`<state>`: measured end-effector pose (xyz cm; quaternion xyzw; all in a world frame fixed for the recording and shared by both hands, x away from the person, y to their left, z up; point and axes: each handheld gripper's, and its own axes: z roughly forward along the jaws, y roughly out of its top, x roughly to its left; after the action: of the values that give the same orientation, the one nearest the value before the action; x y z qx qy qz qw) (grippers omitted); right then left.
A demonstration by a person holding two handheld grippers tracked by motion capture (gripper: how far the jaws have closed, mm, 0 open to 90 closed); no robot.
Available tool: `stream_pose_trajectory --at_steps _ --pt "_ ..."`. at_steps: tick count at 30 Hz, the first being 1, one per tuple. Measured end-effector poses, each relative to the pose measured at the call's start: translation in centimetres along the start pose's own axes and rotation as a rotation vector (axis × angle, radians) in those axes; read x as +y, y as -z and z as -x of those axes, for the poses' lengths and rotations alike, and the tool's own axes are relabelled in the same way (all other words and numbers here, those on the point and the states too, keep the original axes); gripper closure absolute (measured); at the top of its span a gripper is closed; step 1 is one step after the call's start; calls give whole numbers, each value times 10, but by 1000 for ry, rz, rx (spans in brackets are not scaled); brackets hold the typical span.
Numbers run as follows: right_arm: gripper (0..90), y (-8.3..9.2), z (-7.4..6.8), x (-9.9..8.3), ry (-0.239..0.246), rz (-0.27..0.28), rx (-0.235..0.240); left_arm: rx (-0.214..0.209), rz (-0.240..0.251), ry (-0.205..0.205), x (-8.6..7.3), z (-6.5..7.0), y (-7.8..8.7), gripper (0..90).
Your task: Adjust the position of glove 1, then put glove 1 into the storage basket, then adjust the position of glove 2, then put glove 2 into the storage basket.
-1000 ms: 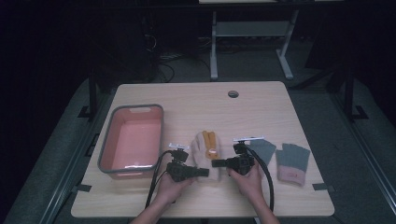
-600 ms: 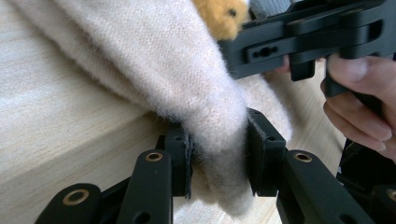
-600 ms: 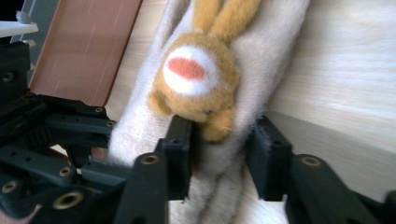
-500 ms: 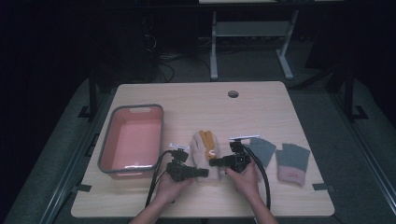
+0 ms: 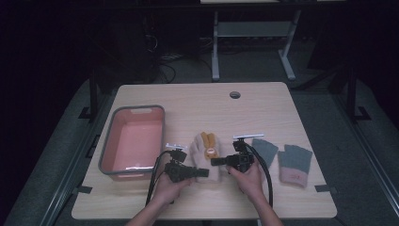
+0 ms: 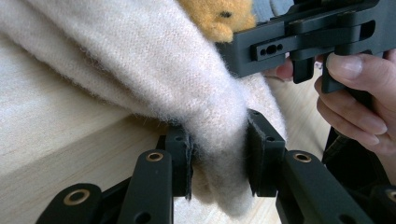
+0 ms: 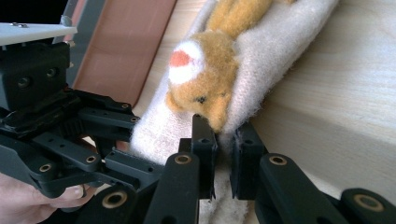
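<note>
On the wooden worktop [image 5: 197, 101], the pink tub [image 5: 132, 141] sits left of the cream fuzzy mitten [image 5: 203, 157] with an orange animal patch, and two grey fingerless gloves [image 5: 282, 160] lie to the mitten's right. The left gripper [image 5: 203, 173] pinches the mitten's near left edge. The right gripper [image 5: 215, 161], whose jaws have just been closing, clamps its near right edge.

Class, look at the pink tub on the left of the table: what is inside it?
The pink tub holds nothing that shows: its pink floor lies bare. A strip along its near wall is hidden by the rim, so anything flat there cannot be seen.
</note>
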<state>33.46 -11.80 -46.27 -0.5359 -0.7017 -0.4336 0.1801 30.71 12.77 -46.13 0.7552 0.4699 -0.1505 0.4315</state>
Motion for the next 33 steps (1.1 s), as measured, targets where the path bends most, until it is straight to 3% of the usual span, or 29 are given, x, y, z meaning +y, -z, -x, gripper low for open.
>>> stream_pose_trajectory --at_steps 10,13,33 --pt "822 13 -17 7 48 22 7 -19 17 -35 10 11 14 660" --pt "822 19 -22 8 51 33 16 -17 16 -71 15 17 19 660" --pt "822 32 -38 23 82 42 8 -42 32 -72 31 24 32 660"
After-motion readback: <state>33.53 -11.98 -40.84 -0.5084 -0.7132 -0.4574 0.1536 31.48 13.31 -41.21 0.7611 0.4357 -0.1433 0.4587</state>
